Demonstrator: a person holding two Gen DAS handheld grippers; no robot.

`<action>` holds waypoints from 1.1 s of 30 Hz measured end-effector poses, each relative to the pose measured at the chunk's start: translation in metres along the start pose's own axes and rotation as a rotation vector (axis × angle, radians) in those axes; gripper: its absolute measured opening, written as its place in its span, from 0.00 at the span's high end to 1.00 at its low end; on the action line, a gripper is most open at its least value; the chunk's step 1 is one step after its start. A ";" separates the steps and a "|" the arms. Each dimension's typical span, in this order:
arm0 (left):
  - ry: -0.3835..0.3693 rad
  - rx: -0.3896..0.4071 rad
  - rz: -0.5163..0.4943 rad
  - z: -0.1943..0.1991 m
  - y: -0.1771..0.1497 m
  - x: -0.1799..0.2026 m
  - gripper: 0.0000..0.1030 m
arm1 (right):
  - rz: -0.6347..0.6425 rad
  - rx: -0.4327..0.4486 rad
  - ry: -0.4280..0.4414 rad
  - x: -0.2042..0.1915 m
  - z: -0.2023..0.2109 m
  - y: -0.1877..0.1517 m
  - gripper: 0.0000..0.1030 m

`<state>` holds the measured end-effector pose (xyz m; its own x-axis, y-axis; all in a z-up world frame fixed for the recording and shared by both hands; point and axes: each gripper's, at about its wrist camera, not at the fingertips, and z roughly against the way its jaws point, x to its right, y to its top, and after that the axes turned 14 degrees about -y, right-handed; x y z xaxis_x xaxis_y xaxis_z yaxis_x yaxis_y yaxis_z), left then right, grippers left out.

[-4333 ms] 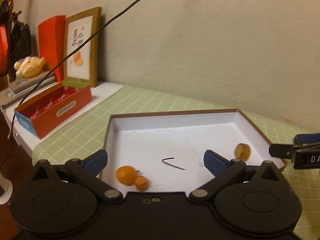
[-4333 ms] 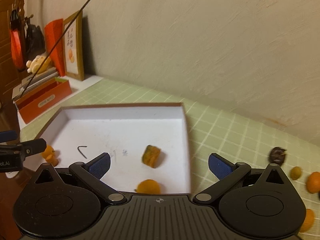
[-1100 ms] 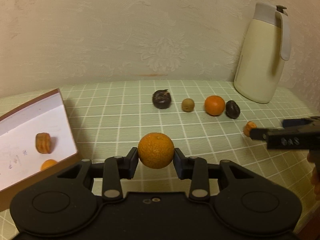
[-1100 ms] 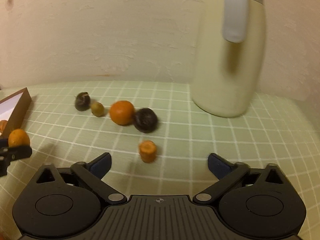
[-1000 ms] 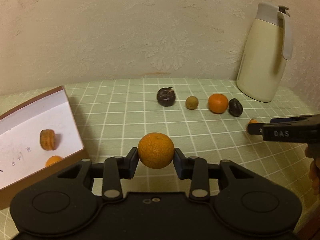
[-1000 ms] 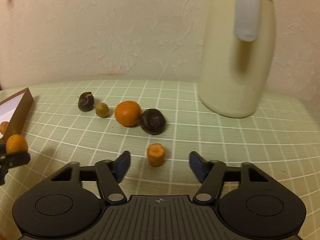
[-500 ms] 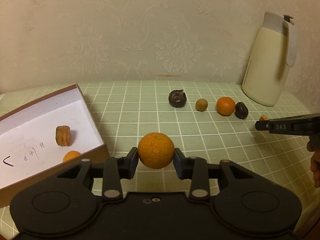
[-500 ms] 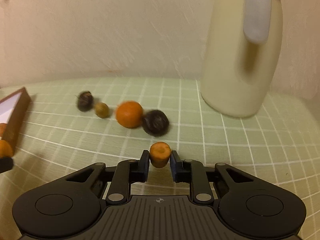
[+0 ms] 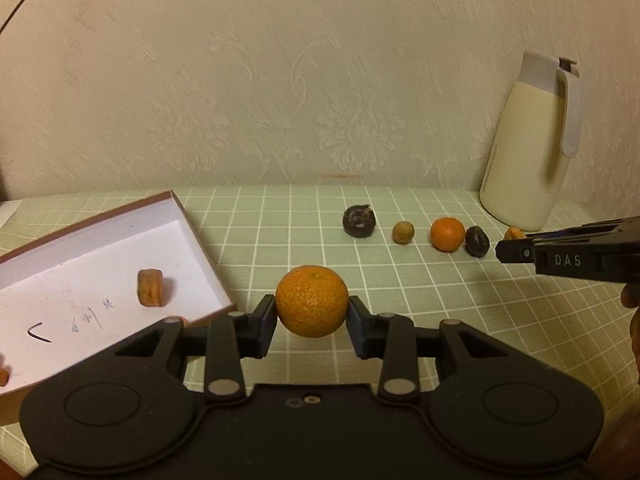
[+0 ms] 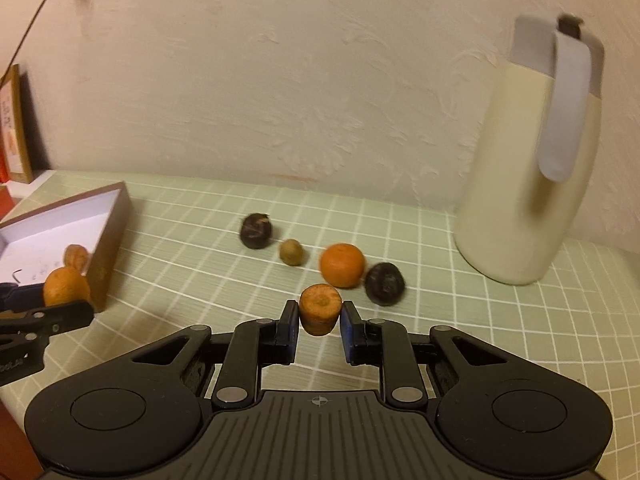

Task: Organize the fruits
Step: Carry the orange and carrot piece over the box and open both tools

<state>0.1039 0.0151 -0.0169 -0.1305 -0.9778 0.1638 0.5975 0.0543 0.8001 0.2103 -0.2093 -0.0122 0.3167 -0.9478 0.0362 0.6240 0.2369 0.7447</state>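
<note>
On the left side of the worktop [image 9: 248,220], covered in a pale green checked cloth, sits a shallow white box [image 9: 188,236] with a brown rim; a small orange chunk [image 9: 150,288] lies inside it near the right wall. Just right of the box, the left hand-held gripper [image 9: 312,316] is clamped on a round mandarin [image 9: 312,301], its pads pressed against both sides and the fruit raised off the cloth. Further right, near the wall, a loose row of fruit rests on the cloth: a dark wrinkled fruit [image 9: 359,221], a small brownish one [image 9: 403,233], an orange [image 9: 447,234] and another dark fruit [image 9: 477,241] touching or just beside the orange. The right hand-held gripper [image 10: 320,314] has its jaws closed on a short carrot piece [image 10: 320,309], cut face up, held above the cloth in front of the orange and the dark fruit. From the left camera the same gripper shows as a black bar marked DAS, with the orange tip of the piece at its end. At the far right stands a cream jug [image 9: 528,148] with a grey lid and handle, upright against the wall.
</note>
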 end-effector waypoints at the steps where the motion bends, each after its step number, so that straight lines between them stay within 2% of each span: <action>1: 0.003 0.004 0.001 0.002 0.001 -0.001 0.73 | 0.005 0.005 0.008 -0.004 0.002 0.001 0.79; 33: 0.128 0.072 0.079 0.061 -0.007 -0.073 0.73 | 0.159 0.087 0.210 -0.123 0.025 0.019 0.78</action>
<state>0.0612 0.0983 0.0010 0.0187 -0.9875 0.1566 0.5433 0.1415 0.8275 0.1656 -0.0935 0.0137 0.5528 -0.8329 0.0245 0.4940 0.3513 0.7954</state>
